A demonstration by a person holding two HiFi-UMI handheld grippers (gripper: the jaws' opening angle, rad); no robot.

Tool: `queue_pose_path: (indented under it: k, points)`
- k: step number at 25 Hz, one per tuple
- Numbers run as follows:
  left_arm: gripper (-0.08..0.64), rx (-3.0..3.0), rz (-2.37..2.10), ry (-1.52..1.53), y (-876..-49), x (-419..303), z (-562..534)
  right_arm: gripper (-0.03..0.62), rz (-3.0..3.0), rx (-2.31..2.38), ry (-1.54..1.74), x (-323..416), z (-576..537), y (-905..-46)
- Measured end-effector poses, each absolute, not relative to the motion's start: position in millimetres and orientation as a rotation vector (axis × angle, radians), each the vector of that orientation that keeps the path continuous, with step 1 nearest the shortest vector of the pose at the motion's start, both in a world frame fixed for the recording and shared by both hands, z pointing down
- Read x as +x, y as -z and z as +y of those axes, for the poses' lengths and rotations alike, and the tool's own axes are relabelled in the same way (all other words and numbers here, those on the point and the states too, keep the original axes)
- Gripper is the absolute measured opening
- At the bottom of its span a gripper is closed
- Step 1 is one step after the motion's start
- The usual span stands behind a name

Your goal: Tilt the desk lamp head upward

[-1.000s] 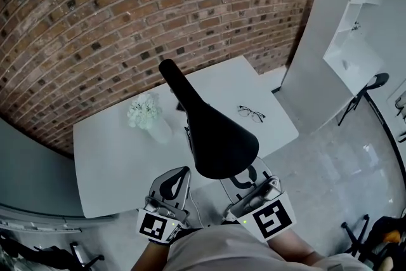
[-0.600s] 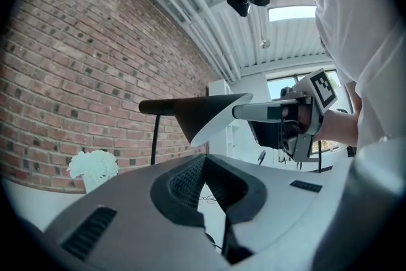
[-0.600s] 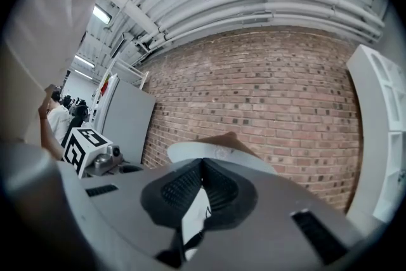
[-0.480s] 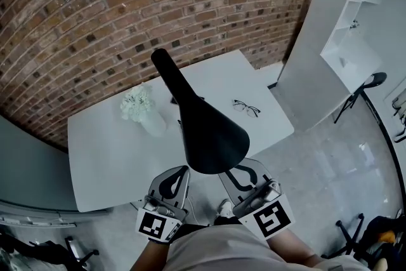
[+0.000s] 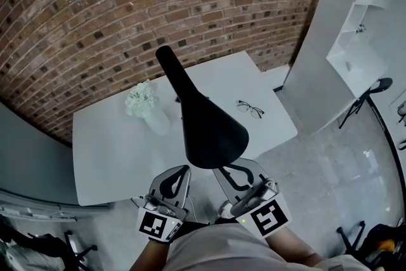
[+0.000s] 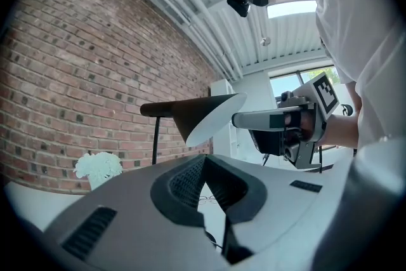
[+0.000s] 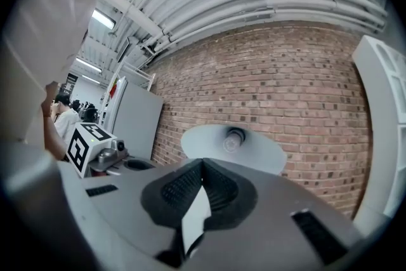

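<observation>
changed since a second ago: desk lamp head [image 5: 212,130] sits slightly higher in the head view and covers less of the right gripper [image 5: 223,173]. lamp: black cone shade, standing on the white table [image 5: 114,162], head out over the table's near edge, above and ahead of both grippers. left gripper [image 5: 183,169]: jaws together, nothing held. right gripper: jaws together, nothing held, its view looking up into the shade's pale inside. also on table: glasses [image 5: 251,110], white flowers [image 5: 142,100]. brick wall [image 5: 127,9] behind.
</observation>
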State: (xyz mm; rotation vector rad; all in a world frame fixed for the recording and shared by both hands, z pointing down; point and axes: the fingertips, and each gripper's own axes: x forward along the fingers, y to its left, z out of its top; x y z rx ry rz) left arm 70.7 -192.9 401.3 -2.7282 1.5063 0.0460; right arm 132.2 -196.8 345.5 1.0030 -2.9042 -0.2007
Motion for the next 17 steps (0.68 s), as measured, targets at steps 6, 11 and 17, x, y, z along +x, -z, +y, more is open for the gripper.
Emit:
queue_pose_path:
  k: [6,11,17]
  points:
    - [0.004,-2.699,1.518,-0.056,-395.4,74.0,-193.9,0.015,-2.929,0.930,0.236,126.4,-194.9,-345.0]
    - [0.003,-2.683,1.532,-0.043,-394.0,74.8,-193.4,0.015,-2.940,0.887,0.257,123.1,-193.6,-343.2]
    - [0.004,-2.679,1.551,-0.039,-397.8,74.2,-190.3,0.015,-2.942,0.856,0.261,120.5,-186.4,-347.8]
